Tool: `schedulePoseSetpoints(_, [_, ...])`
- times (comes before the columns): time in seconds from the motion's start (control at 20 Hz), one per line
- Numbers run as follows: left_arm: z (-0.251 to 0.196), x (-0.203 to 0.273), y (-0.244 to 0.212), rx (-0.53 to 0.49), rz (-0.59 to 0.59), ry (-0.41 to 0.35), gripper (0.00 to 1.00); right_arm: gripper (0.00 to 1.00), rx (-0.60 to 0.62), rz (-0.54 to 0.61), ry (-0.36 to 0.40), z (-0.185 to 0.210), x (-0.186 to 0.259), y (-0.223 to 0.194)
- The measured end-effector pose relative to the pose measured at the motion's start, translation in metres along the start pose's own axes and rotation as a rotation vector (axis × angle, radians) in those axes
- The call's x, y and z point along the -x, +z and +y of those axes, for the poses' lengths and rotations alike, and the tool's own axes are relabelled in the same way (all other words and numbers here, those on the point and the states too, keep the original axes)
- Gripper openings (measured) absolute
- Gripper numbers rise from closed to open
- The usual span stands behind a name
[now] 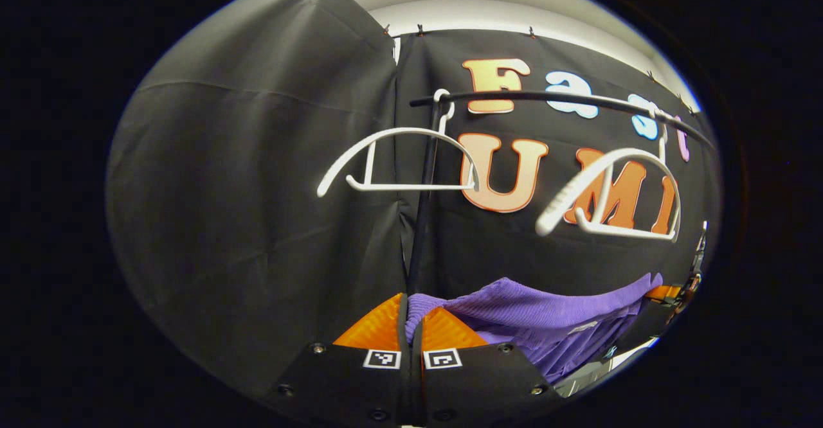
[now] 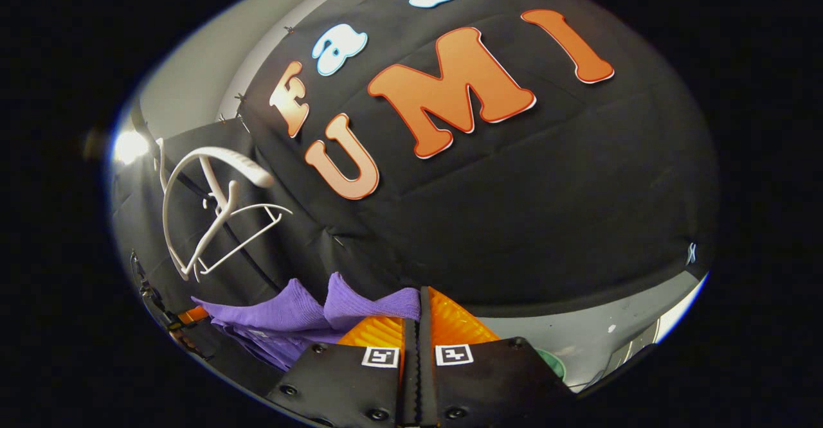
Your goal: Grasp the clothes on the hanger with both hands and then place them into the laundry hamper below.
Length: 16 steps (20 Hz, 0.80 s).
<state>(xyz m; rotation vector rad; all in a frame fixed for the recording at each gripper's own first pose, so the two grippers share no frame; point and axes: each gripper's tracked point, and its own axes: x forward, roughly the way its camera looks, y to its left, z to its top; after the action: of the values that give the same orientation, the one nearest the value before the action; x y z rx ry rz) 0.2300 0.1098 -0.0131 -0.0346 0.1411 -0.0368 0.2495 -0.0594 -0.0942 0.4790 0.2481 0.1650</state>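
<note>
Two grippers are pinching one purple garment [image 1: 540, 319] between them, each at an opposite end. In the left gripper view, the left gripper [image 1: 411, 325] is closing its jaws almost together on a corner of the cloth, which is stretching away toward the far side and sagging in the middle. In the right gripper view, the right gripper [image 2: 418, 325] is nipping the other end in the same narrow way, the cloth bunching into a peak just beside its fingers. The garment is hanging below two bare white hangers [image 1: 398, 164] on the black rail [image 1: 559, 99], apart from both; it looks already off its hanger. I cannot see the hamper, so the drop will be judged partly blind.

Risks, as I judge them: each hold is taking only a thin edge, so a tug could be slipping the cloth free. Lowering unevenly could be letting the slack drape over the hamper rim. One gripper releasing early would be leaving the garment dangling.
</note>
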Motion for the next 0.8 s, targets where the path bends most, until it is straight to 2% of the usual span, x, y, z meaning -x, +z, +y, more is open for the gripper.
schedulePoseSetpoints(0.4, [-0.049,0.023,-0.043,0.017,0.088,-0.044,0.00,0.07,0.085,0.050,-0.095,-0.012,0.043,-0.045])
schedulePoseSetpoints(0.8, [-0.153,0.036,-0.058,0.021,0.113,-0.189,0.00,0.07,0.072,0.050,-0.114,-0.006,0.068,-0.058])
